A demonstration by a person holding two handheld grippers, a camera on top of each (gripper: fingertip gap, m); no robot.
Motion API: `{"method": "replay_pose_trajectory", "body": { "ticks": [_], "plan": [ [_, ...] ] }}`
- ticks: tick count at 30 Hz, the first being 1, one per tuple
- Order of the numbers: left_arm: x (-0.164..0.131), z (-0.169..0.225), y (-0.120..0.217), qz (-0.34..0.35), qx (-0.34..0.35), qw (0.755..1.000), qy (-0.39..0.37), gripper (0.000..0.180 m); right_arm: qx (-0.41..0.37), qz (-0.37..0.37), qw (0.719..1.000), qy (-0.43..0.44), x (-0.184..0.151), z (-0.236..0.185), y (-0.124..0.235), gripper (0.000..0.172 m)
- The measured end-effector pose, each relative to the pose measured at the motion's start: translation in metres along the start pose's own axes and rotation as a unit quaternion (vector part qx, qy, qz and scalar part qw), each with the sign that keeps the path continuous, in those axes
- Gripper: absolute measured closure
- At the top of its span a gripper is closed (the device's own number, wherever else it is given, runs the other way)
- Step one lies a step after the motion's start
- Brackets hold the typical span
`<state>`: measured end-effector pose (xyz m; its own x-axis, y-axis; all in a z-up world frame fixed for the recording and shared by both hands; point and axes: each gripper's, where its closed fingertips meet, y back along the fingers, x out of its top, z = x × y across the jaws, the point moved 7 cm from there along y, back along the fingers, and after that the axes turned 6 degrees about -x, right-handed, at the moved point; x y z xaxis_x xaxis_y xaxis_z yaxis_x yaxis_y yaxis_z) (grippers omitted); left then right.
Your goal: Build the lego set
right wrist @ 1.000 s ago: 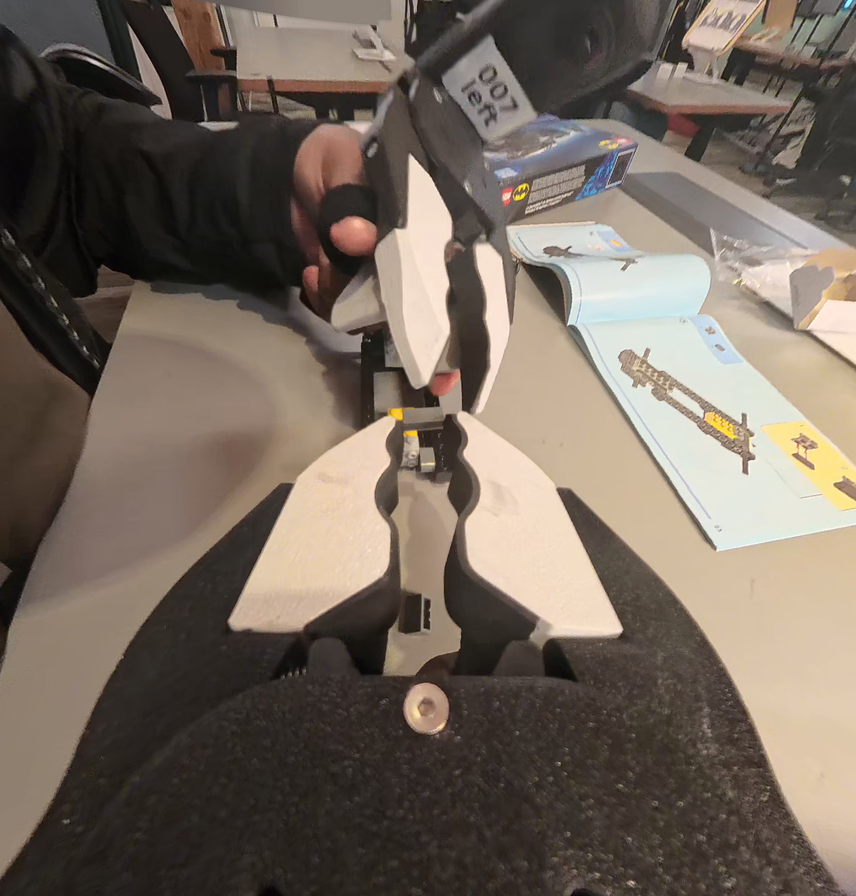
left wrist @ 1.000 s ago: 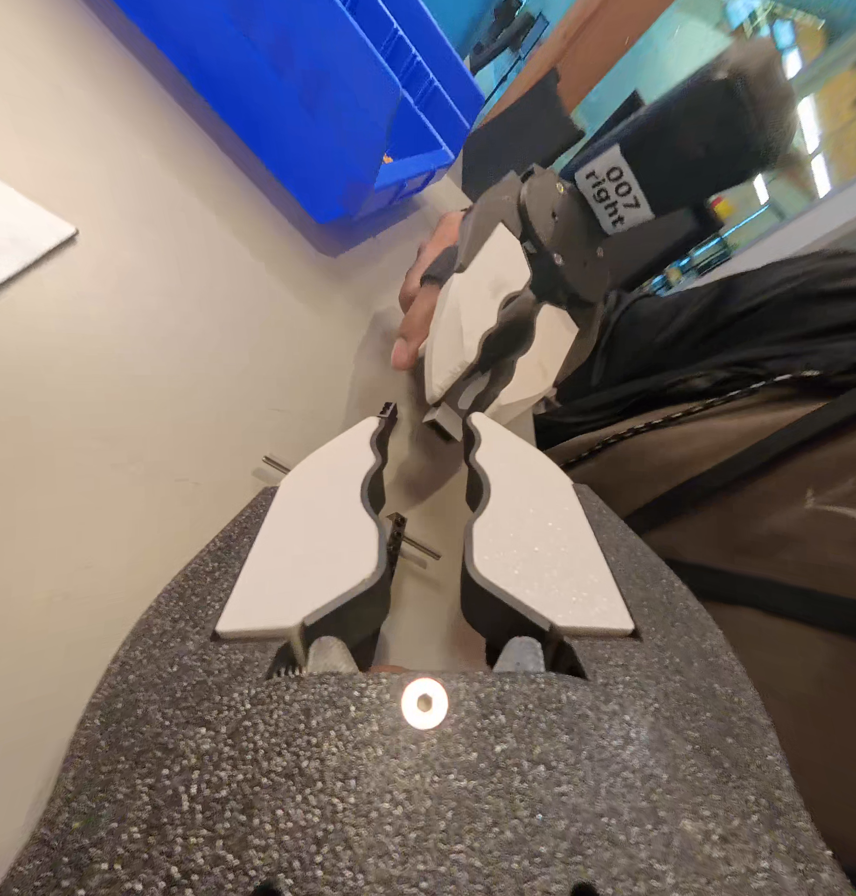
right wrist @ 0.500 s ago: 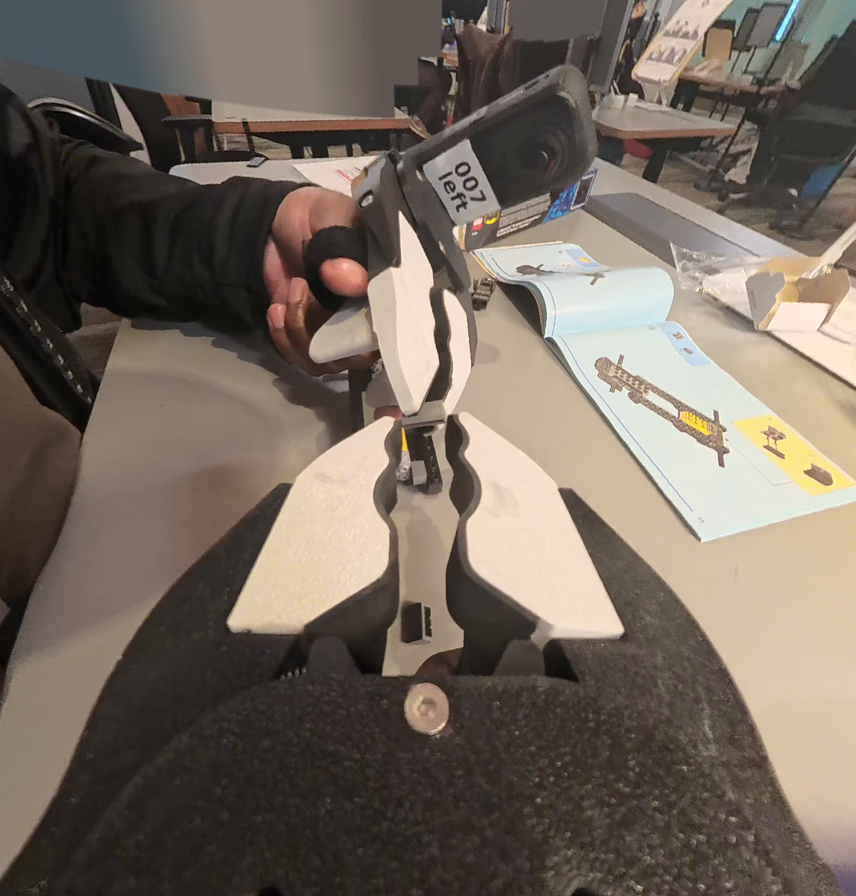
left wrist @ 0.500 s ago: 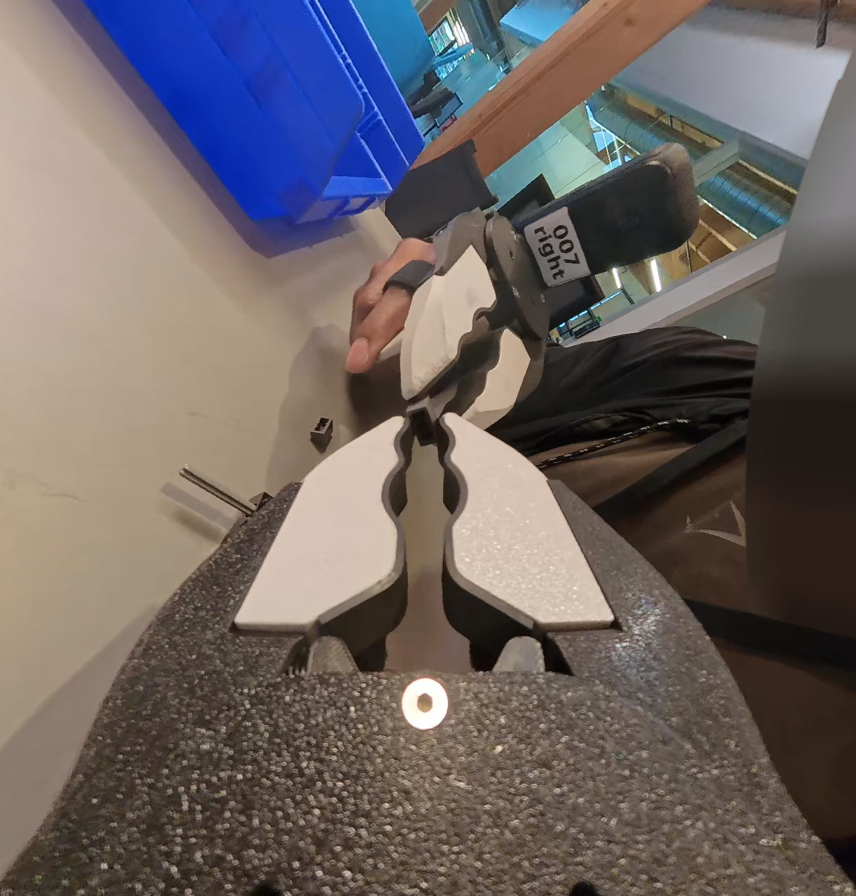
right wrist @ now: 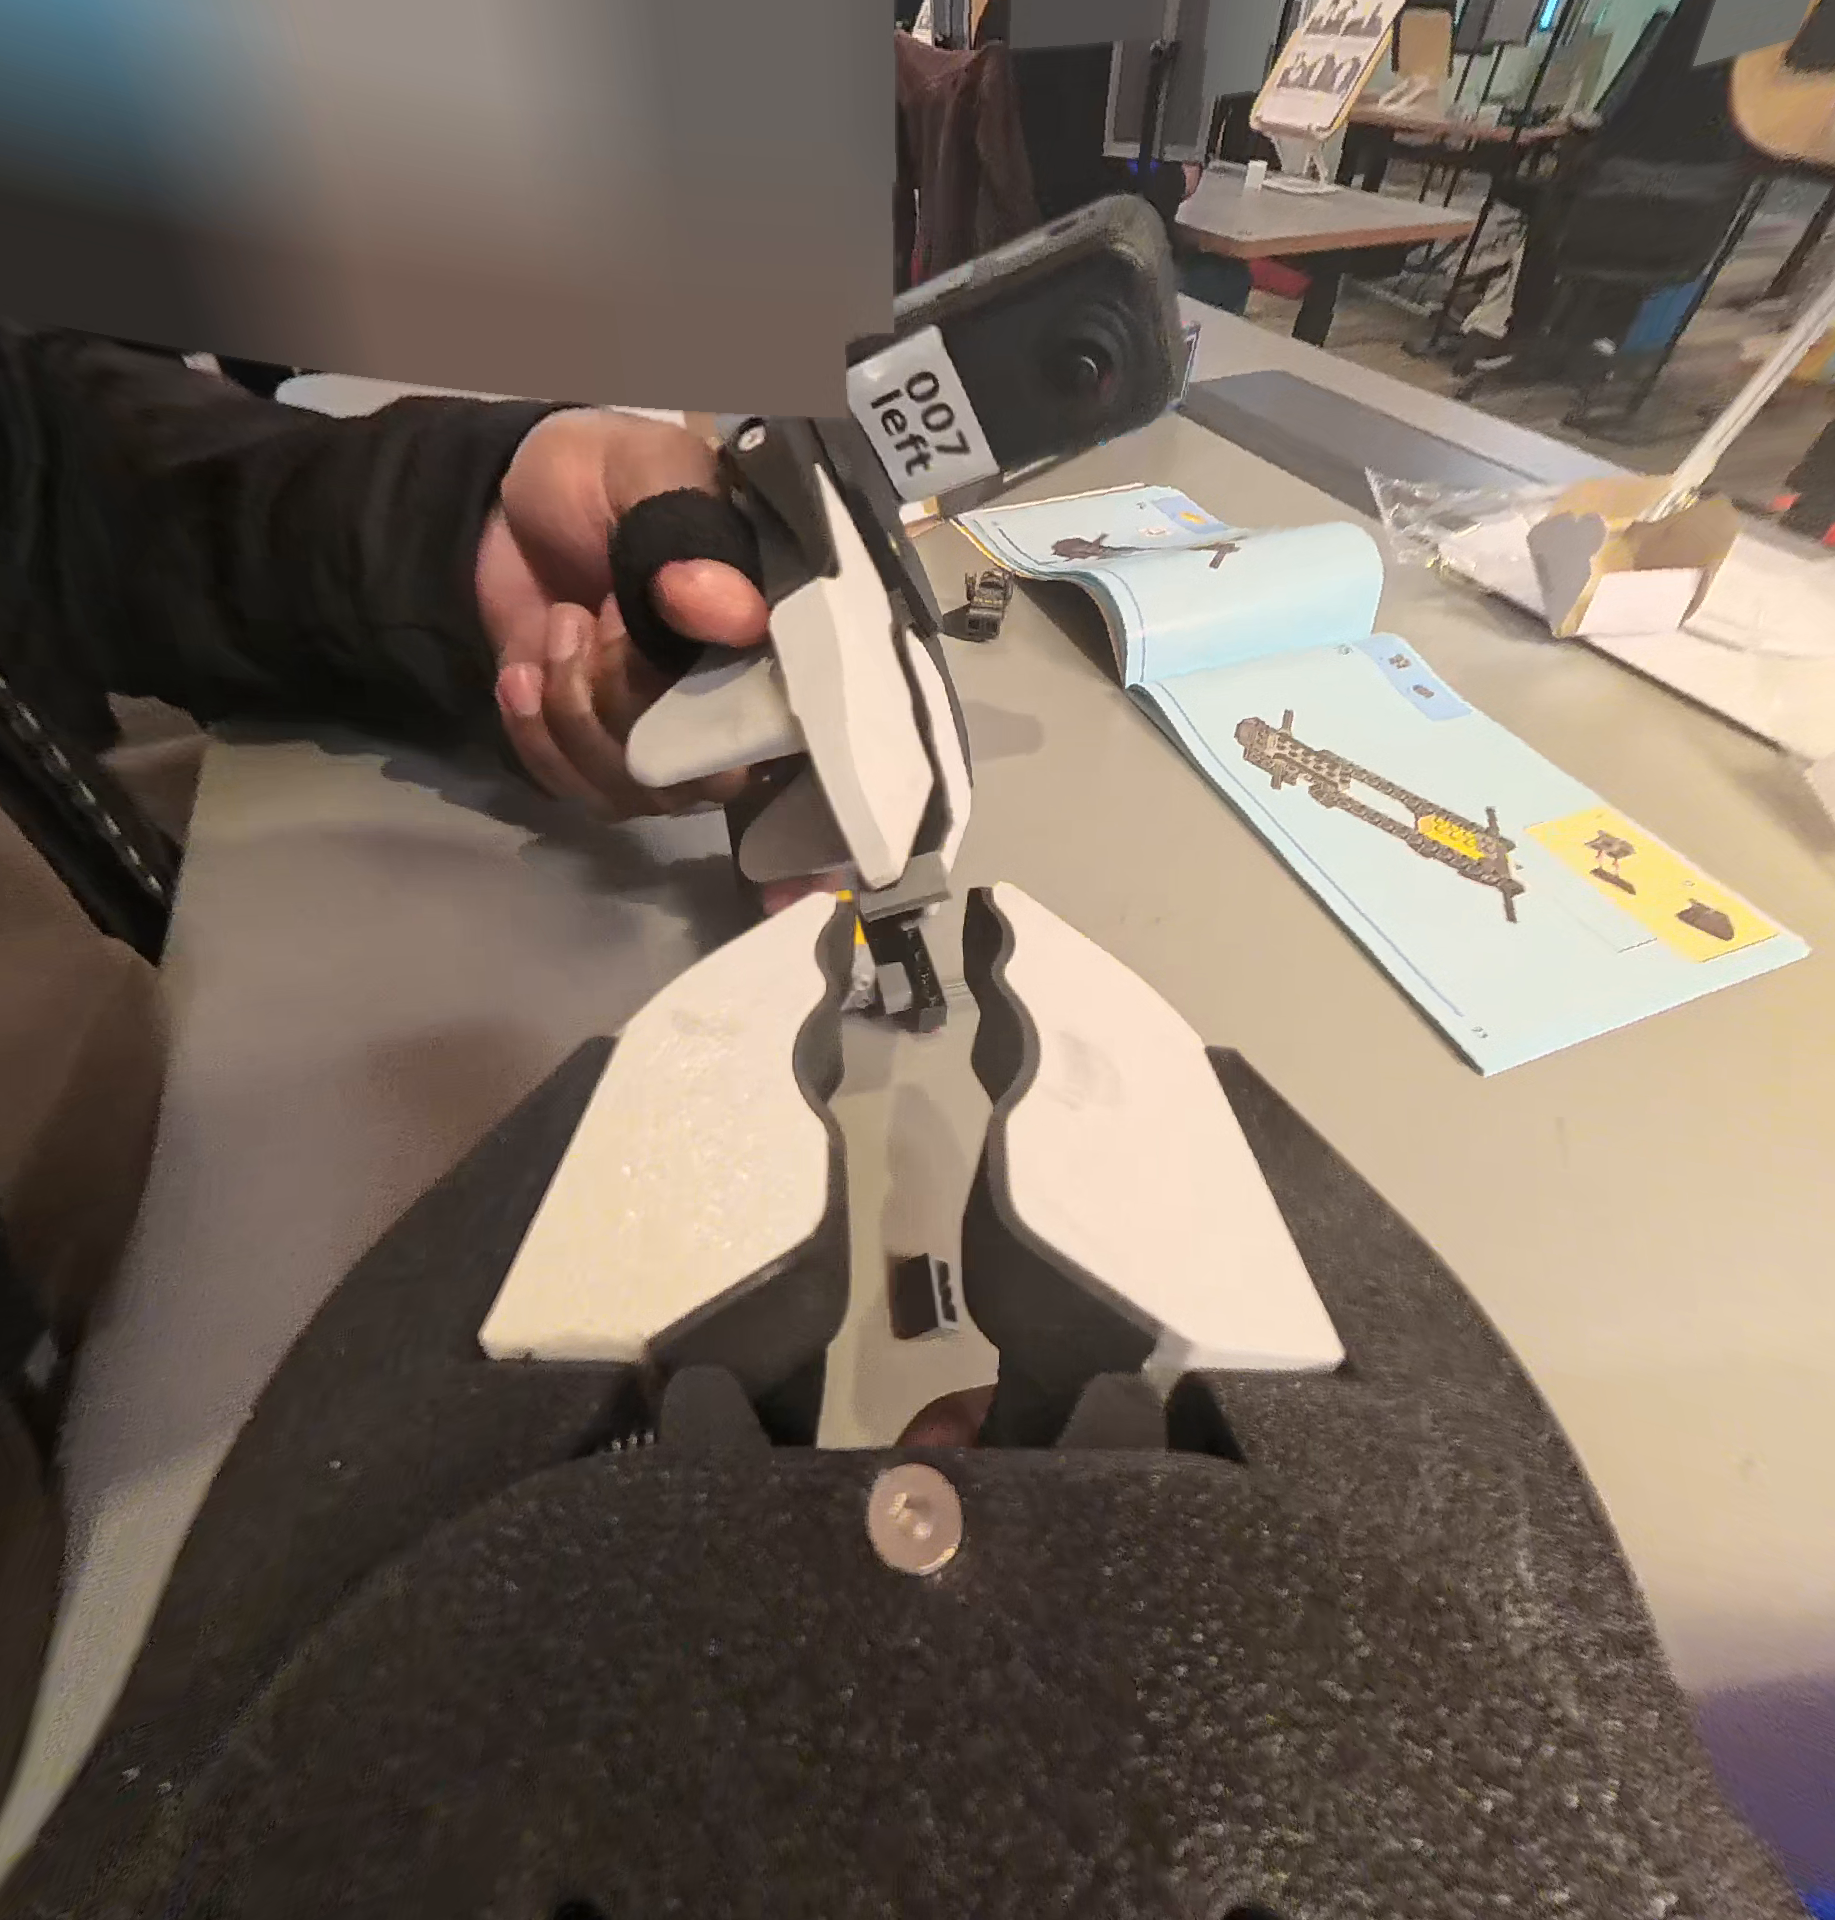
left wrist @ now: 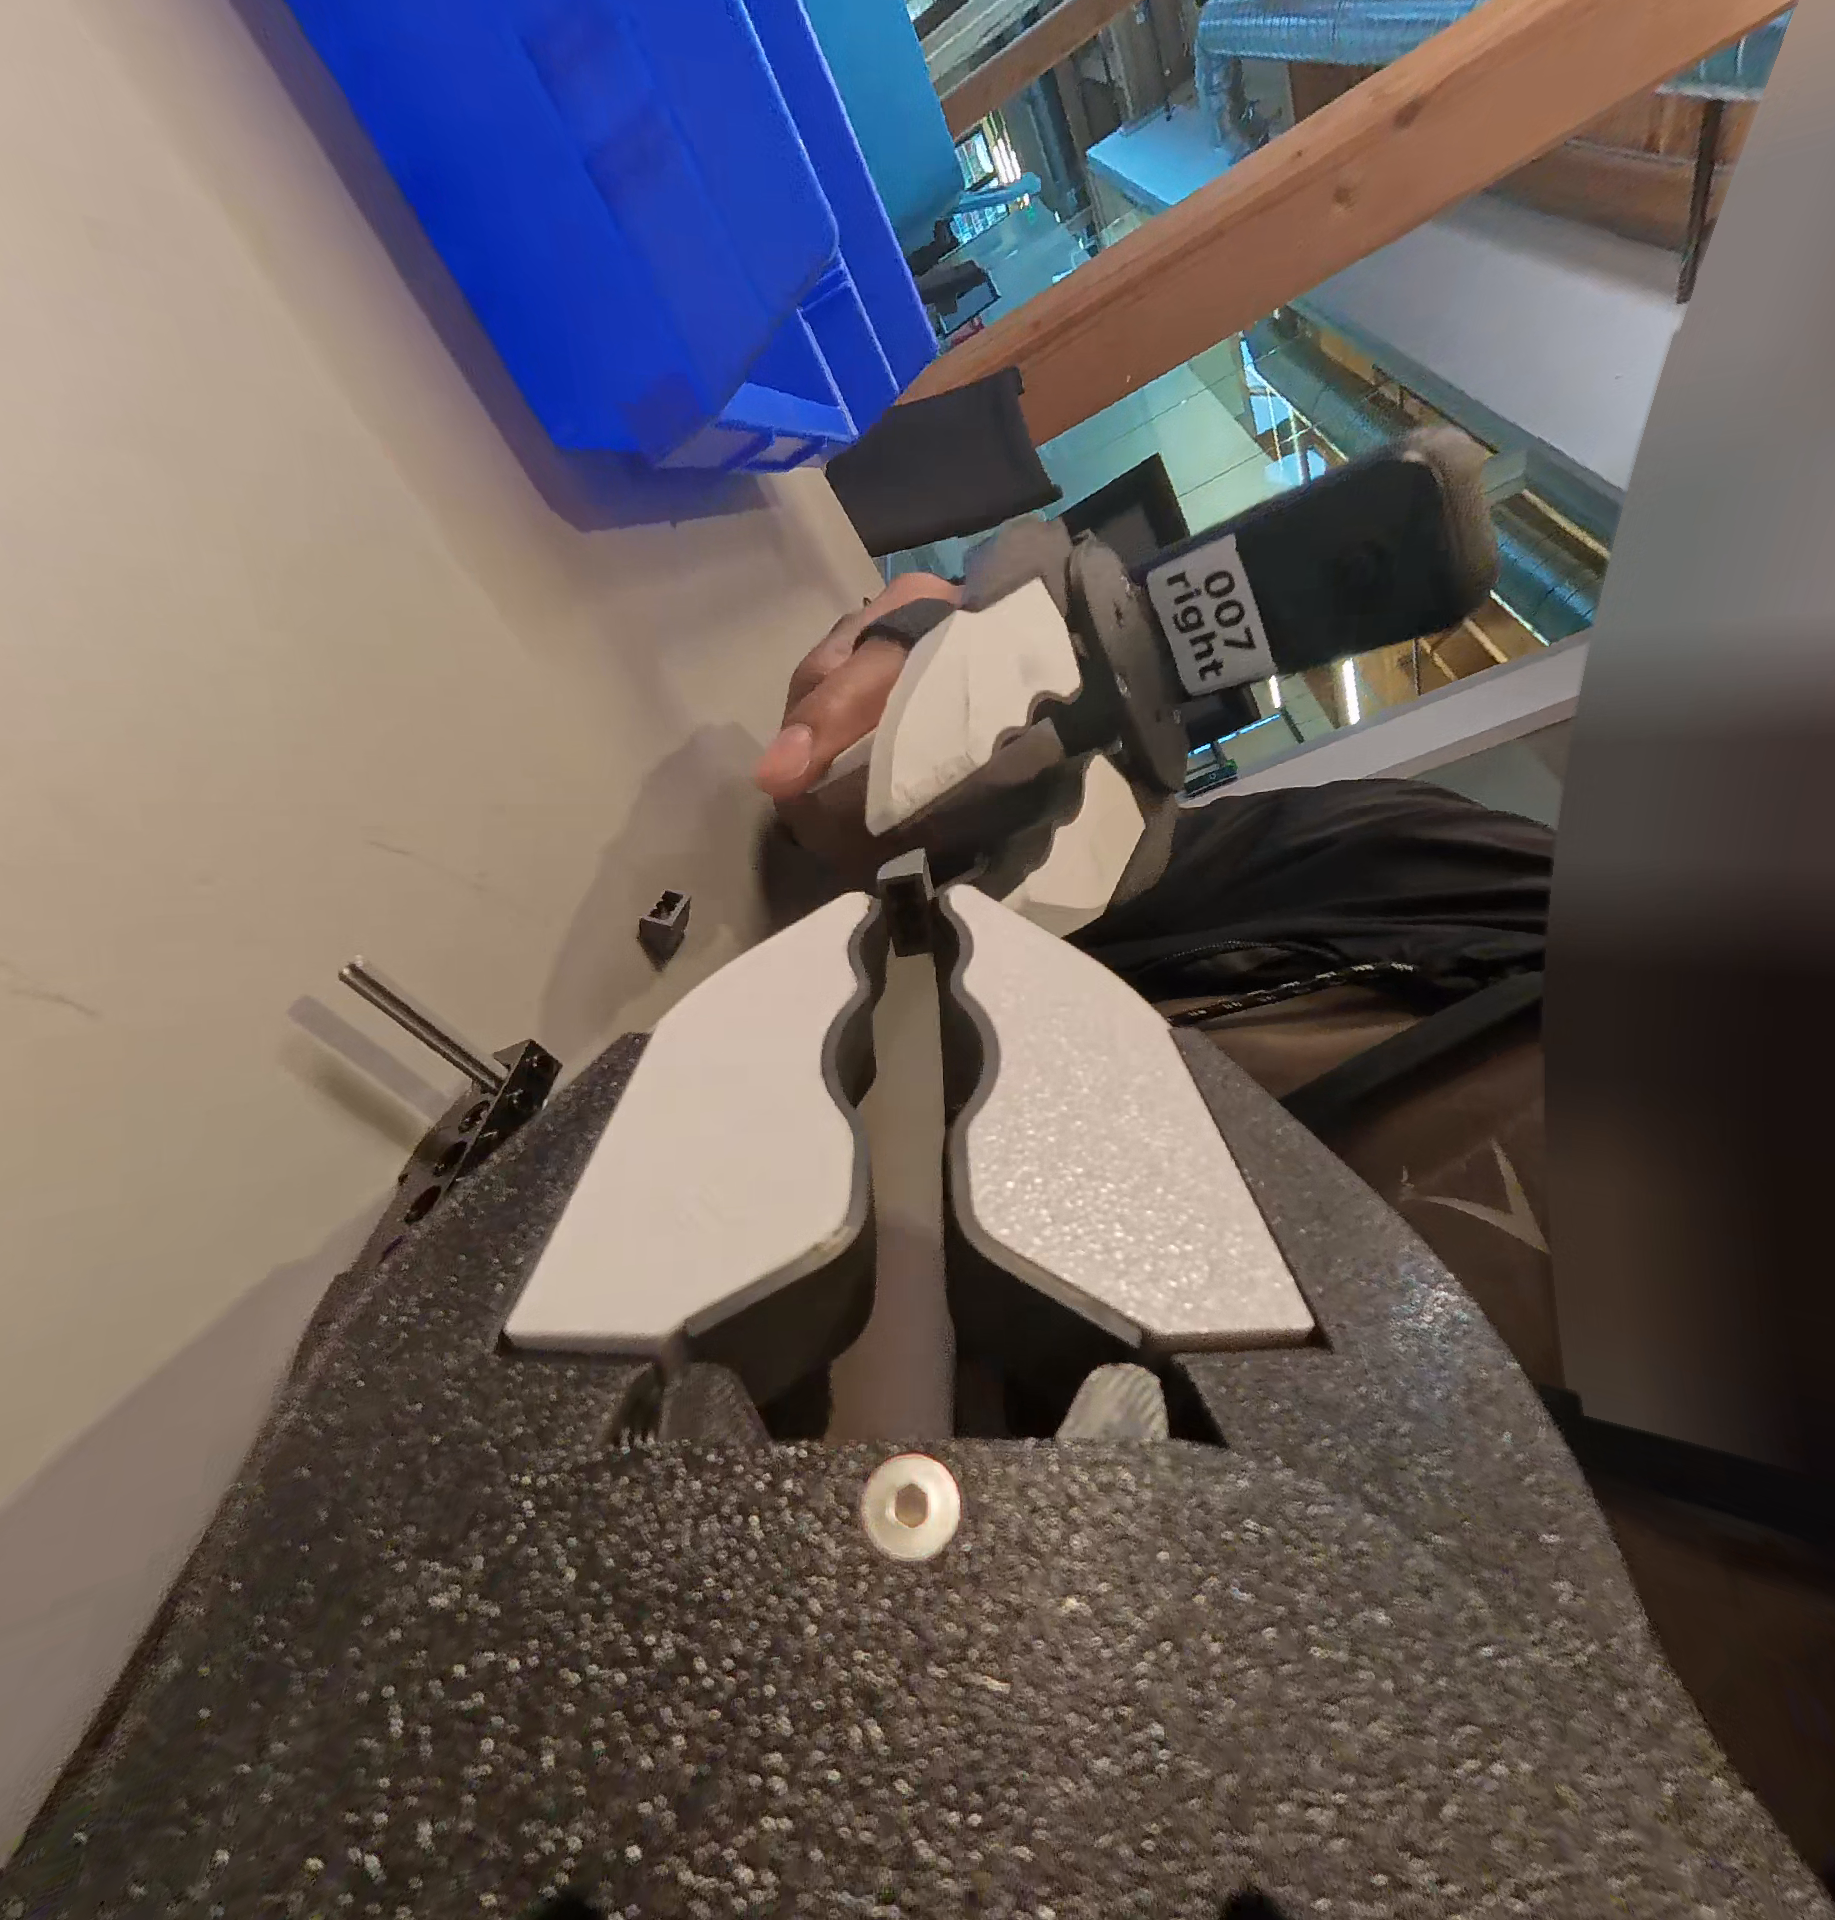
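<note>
My left gripper (left wrist: 908, 902) is shut on a small black, grey and yellow brick build (left wrist: 907, 920), pinched at the fingertips. In the right wrist view the left gripper (right wrist: 897, 868) comes down from above and grips the grey top plate of the build (right wrist: 908, 966). My right gripper (right wrist: 908, 920) stands around the lower part of the same build. Its left pad lies by the yellow side, and a gap shows between its right pad (right wrist: 986, 914) and the bricks, so it is open. The two grippers meet tip to tip above the grey table (right wrist: 1256, 1195).
A loose black brick (right wrist: 928, 1294) lies on the table under my right gripper and also shows in the left wrist view (left wrist: 666, 920). A grey axle in a black beam (left wrist: 445, 1049), a blue bin (left wrist: 601, 229), an open light-blue booklet (right wrist: 1412, 779) and a cardboard box (right wrist: 1619, 561) are nearby. The tips of both grippers are at nearly the same place.
My left gripper closed on the top of the build that the right gripper held. The right jaws have widened a little off it. Both grippers rose from the table.
</note>
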<state>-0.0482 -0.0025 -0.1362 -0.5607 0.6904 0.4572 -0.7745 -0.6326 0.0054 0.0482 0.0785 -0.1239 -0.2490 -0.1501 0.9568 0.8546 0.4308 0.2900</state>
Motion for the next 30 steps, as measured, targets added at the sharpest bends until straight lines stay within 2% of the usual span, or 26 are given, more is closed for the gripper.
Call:
{"method": "replay_pose_trajectory", "body": {
  "ticks": [9,30],
  "plan": [
    [-0.0022,-0.0044,0.0001,-0.002,-0.002,1.000,0.018,0.173,-0.034,0.006,0.989,0.142,-0.0072,-0.0083,0.0032,0.152],
    [-0.0045,-0.0045,-0.0043,-0.009,-0.009,0.999,0.030,0.173,-0.024,0.017,0.990,0.137,-0.0069,-0.0063,0.0034,0.156]
  ]
}}
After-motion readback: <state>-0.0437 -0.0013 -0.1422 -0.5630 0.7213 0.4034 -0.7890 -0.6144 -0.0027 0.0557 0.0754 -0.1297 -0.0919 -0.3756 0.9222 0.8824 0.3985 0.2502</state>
